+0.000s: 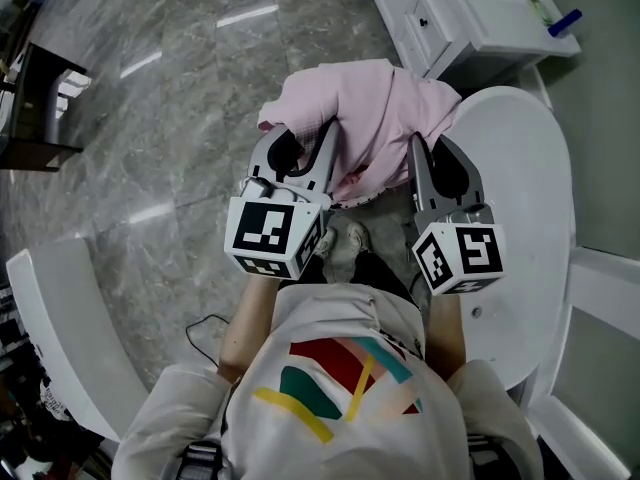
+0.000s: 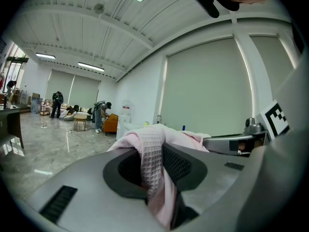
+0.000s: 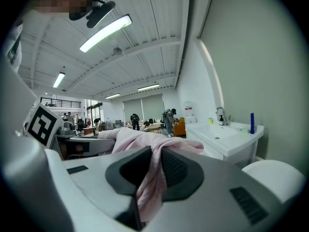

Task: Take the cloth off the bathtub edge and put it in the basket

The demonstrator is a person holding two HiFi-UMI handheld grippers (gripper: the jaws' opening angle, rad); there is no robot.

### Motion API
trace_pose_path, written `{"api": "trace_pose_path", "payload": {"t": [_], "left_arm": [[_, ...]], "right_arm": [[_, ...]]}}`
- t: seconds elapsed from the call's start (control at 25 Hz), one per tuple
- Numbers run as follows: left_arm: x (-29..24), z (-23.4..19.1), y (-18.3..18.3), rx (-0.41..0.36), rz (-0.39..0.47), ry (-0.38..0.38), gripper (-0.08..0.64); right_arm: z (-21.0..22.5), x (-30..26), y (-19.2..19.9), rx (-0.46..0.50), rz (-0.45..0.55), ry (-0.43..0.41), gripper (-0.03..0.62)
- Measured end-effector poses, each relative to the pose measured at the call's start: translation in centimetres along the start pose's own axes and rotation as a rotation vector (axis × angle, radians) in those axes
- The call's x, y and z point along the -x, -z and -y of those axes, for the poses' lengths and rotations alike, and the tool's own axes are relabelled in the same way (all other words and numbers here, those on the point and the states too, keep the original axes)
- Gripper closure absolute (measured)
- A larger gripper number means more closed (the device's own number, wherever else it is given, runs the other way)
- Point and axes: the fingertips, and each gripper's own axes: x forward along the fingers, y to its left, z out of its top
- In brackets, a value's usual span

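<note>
A pink waffle-weave cloth [image 1: 365, 118] hangs in the air between my two grippers, held up over the floor beside the white bathtub [image 1: 540, 168]. My left gripper [image 1: 300, 153] is shut on the cloth's left part; in the left gripper view the cloth [image 2: 154, 163] is pinched between the dark pads. My right gripper [image 1: 432, 160] is shut on the right part, and the cloth [image 3: 152, 178] drapes down between its pads. No basket shows in any view.
A white washbasin cabinet [image 1: 470, 13] with a blue bottle [image 1: 565, 21] stands at the far end of the tub. A white curved piece [image 1: 60, 318] lies at the left on the grey marble floor [image 1: 170, 98]. People stand far off [image 2: 58, 103].
</note>
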Motion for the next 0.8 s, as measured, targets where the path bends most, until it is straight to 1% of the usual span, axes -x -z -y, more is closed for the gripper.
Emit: {"api": "trace_pose_path", "payload": {"t": [0.12,0.32,0.56,0.72,0.8], "left_arm": [[-1.3,-1.0,1.0,-0.006,-0.014,0.001,0.443],[-3.8,-2.7,4.5,-0.001,-0.070,0.006,0.443],[-6.7,-4.3,10.6,0.004,-0.166,0.008,0.443],[-8.0,-5.2,15.2,0.034,-0.233,0.012,0.443],[-8.6,-5.7,17.5,0.064,-0.263,0.012,0.443]], "right_arm": [[0.3,-1.5,0.9,0.015,-0.016,-0.004,0.517],[1.2,-4.1,4.3,0.019,-0.078,-0.016,0.517],[2.7,-7.2,10.2,0.007,-0.177,-0.017,0.517],[3.4,-8.7,14.7,0.002,-0.245,-0.009,0.517],[3.7,-9.4,16.8,0.005,-0.277,-0.009,0.517]]}}
